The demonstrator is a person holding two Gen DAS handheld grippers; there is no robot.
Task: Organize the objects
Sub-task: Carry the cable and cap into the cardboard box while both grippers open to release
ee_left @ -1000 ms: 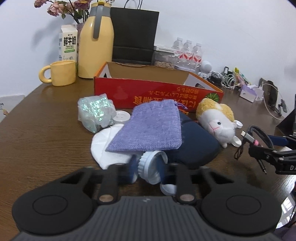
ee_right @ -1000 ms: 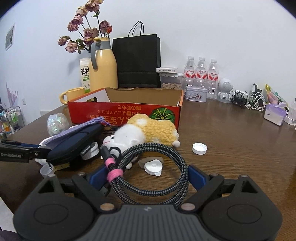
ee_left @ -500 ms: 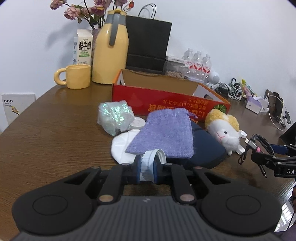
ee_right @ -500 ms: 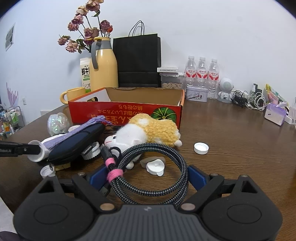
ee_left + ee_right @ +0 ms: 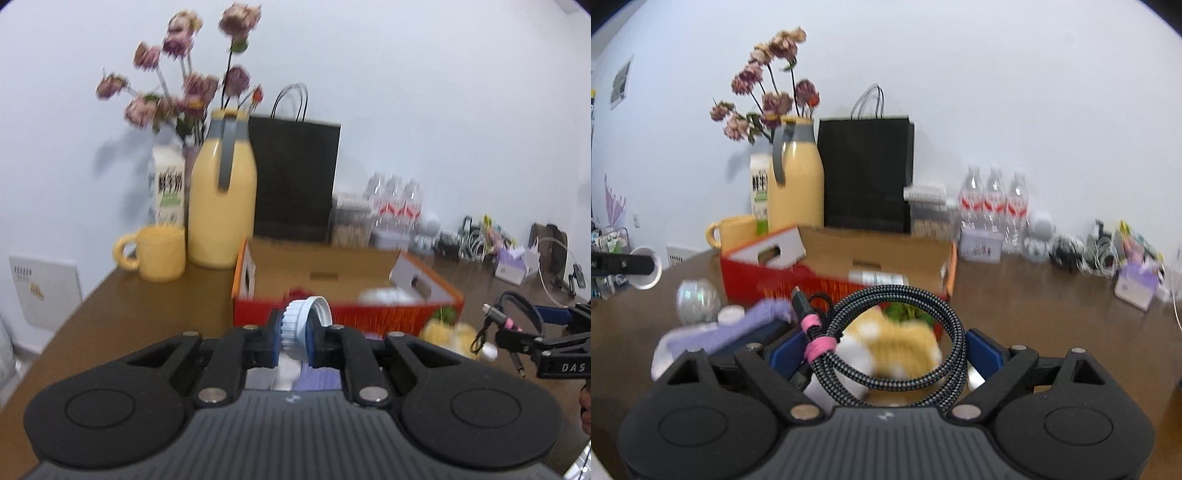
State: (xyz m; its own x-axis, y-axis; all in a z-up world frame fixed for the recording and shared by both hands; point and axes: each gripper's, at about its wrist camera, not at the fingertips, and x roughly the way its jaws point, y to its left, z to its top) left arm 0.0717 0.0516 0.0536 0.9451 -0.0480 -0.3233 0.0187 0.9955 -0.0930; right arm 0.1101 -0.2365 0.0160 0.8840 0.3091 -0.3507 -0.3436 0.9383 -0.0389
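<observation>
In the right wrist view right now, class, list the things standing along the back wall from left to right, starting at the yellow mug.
yellow mug → milk carton → yellow jug → black paper bag → water bottles → small white robot figure

A yellow jug [image 5: 222,206], a matching yellow mug [image 5: 159,253], a milk carton [image 5: 167,188], dried pink flowers [image 5: 184,88], a black paper bag [image 5: 293,181] and three water bottles [image 5: 993,201] line the white wall.

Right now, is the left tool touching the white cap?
Touching. The left wrist view shows the left tool with its blue pads pressed against both sides of the white cap, lifted clear of the table.
</observation>
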